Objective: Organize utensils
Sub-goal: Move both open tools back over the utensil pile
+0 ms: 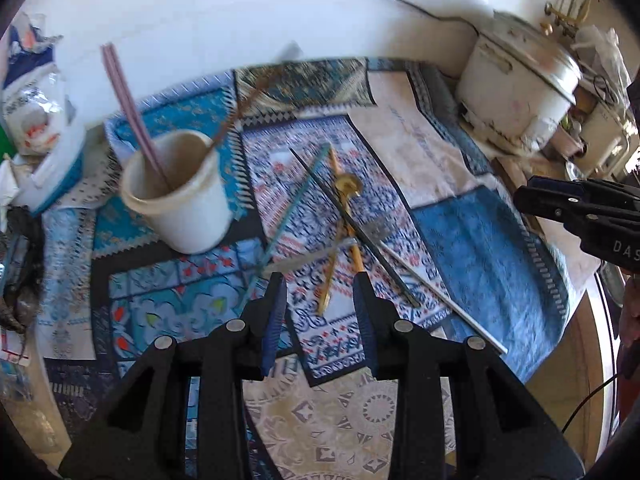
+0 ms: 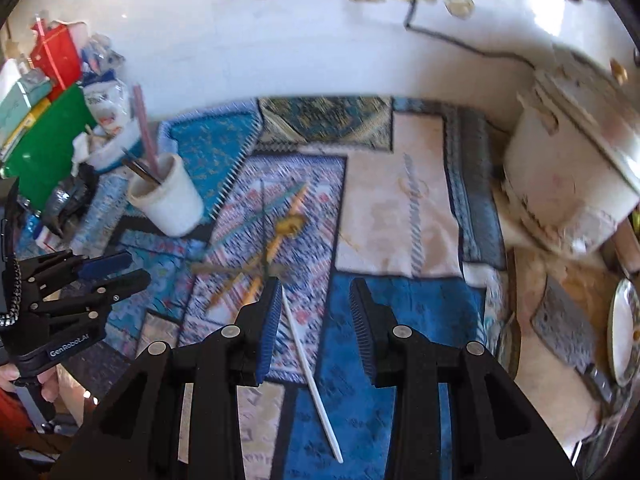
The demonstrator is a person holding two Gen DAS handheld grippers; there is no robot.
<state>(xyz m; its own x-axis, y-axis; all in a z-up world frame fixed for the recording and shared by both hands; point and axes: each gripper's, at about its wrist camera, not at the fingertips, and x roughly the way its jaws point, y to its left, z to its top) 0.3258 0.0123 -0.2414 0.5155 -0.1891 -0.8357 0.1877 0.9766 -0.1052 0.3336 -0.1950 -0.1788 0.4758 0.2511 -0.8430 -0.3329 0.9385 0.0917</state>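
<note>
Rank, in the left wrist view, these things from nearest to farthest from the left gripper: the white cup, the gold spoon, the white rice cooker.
From the left gripper:
1. gold spoon, just ahead on the cloth
2. white cup, ahead, to the left
3. white rice cooker, far right corner

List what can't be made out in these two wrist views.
- Cup bottom: left view, its wall hides the stick ends.
- Pile of utensils: right view, motion blur; count unclear.
- Plate: right view, cut off by the edge.
- Right tool: left view, cut off, tips only.
</note>
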